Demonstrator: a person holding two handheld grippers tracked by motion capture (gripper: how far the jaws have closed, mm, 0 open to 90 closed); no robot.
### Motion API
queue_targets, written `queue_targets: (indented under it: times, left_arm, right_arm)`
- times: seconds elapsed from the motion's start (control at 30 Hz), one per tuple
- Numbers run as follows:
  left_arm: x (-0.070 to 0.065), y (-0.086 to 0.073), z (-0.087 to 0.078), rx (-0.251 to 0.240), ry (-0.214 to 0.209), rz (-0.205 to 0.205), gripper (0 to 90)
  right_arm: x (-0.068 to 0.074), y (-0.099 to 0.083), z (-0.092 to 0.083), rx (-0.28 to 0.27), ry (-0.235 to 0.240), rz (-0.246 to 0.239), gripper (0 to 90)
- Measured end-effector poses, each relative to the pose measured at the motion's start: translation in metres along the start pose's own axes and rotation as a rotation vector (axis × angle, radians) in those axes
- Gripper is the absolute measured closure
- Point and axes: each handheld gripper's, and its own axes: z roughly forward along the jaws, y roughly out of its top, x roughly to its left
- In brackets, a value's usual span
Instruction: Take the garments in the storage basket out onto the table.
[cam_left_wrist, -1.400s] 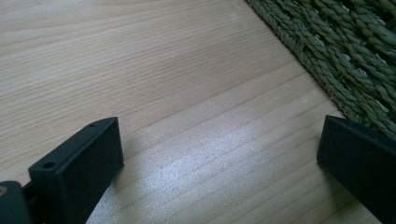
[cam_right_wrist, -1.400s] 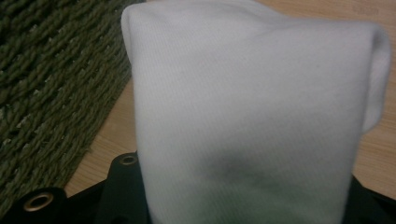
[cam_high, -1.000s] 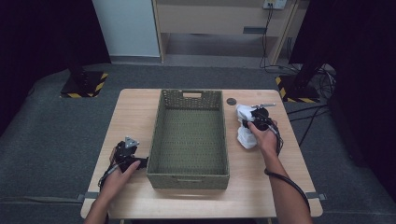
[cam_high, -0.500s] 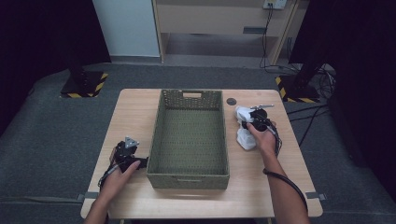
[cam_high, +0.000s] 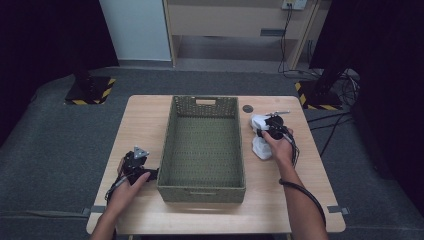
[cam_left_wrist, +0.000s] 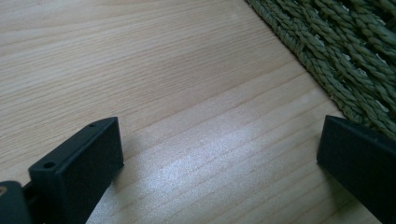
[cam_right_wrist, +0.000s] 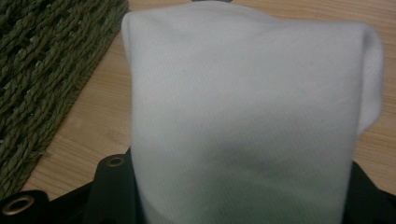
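White cloth (cam_right_wrist: 247, 112) lies between the right tongs (cam_right_wrist: 243, 196), just opening; left tongs (cam_left_wrist: 219, 158) spread over bare table (cam_left_wrist: 140, 70).

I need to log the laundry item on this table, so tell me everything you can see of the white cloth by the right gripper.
The white cloth is a soft, finely knitted fabric, plain white, folded or bunched into a small bundle. It lies on the wooden table, to the right of the green woven basket and apart from it. The right gripper is over it, and its jaws, which have just been opening, stand either side of the cloth. Whether they press it I cannot tell.
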Motion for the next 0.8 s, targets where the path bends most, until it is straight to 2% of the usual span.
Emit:
queue_targets:
  times: [0.17,0.33,0.43,0.57,0.63,0.73,0.8]
  left_arm:
    - [0.0,0.0,0.0,0.0,0.0,0.0,0.0]
    - [0.0,0.0,0.0,0.0,0.0,0.0,0.0]
    - [0.0,0.0,0.0,0.0,0.0,0.0,0.0]
    - [0.0,0.0,0.0,0.0,0.0,0.0,0.0]
    - [0.0,0.0,0.0,0.0,0.0,0.0,0.0]
    - [0.0,0.0,0.0,0.0,0.0,0.0,0.0]
    - [0.0,0.0,0.0,0.0,0.0,0.0,0.0]
  right_arm:
    - [-0.001,0.001,0.0,-0.004,-0.001,0.02,34.2]
    - [-0.002,0.002,0.0,0.0,0.013,0.058,16.3]
    - [-0.001,0.002,-0.001,-0.003,0.023,0.049,9.3]
    - [0.0,0.003,-0.006,-0.008,0.023,0.035,3.9]
    - [0.0,0.005,-0.01,-0.011,0.024,0.045,3.7]
    - [-0.003,0.008,-0.016,-0.02,-0.004,0.04,3.4]
    - [-0.006,0.011,-0.022,-0.048,-0.02,0.044,3.4]
